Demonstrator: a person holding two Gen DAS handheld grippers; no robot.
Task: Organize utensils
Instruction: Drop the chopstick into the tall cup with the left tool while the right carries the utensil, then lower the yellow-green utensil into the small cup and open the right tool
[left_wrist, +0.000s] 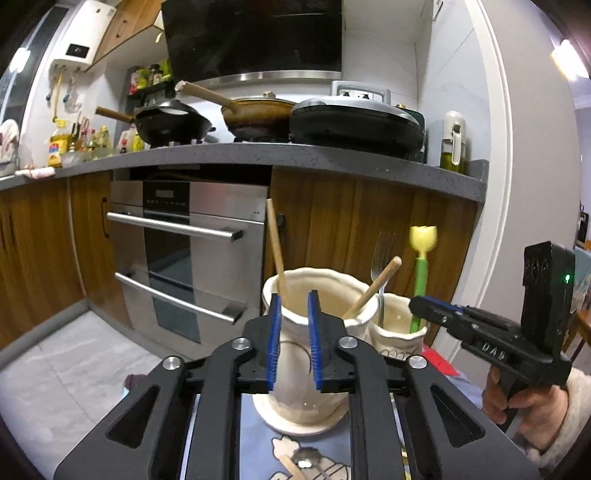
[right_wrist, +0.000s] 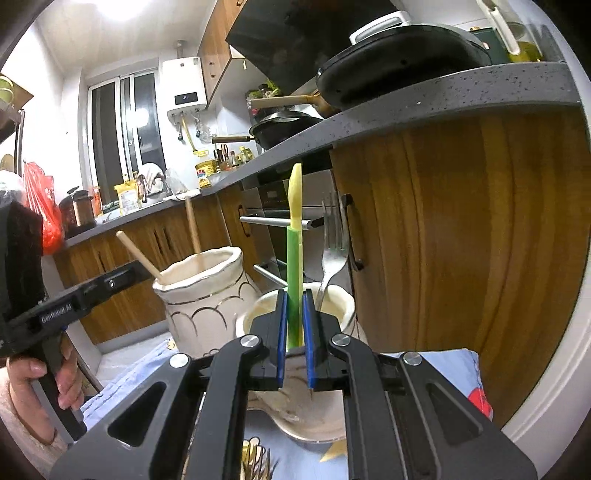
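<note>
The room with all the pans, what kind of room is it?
Most likely a home kitchen. Pans sit on a grey countertop, a built-in oven is set among wooden cabinets, and a black range hood hangs above.

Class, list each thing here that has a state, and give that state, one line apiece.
Left tongs: open, gripping nothing.
Right tongs: shut on green utensil.
Green utensil: upright, lower end in short jar.
Fork: standing in short jar, tines up.
Tall jar: upright, holding two wooden sticks.
Oven door: shut.
</note>
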